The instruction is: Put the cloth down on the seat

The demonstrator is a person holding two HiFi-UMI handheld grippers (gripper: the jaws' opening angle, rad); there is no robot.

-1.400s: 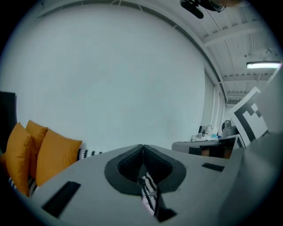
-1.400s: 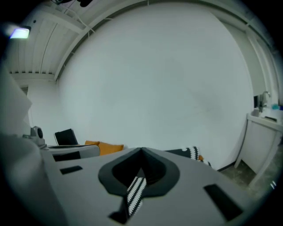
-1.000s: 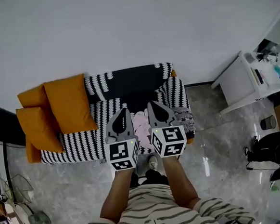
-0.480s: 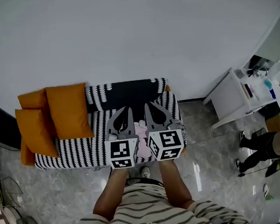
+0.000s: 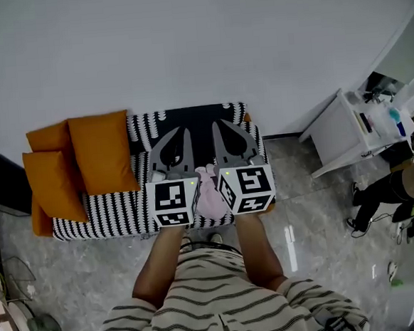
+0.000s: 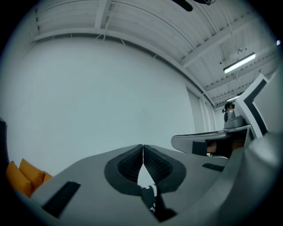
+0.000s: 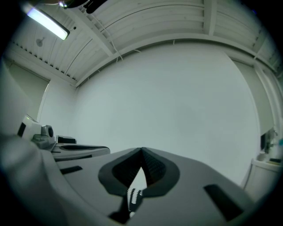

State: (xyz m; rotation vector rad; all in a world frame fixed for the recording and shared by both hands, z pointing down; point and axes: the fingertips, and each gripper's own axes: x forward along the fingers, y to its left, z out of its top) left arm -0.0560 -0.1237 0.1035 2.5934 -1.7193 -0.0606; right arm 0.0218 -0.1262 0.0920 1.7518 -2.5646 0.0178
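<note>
Cloth (image 5: pixel 209 193), pink, sits at the front edge of the striped sofa (image 5: pixel 118 209) seat, between both tools. Orange cushions (image 5: pixel 100 152) are at the sofa's left end. Left tool (image 5: pixel 184 132) and right tool (image 5: pixel 215 127) both have their jaws closed together, gripping nothing.

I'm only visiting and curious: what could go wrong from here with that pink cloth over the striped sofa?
The pink cloth appears to lie near the front edge of the seat, so it might slip to the floor. The left gripper and right gripper are both shut on nothing, so neither could catch it quickly.
</note>
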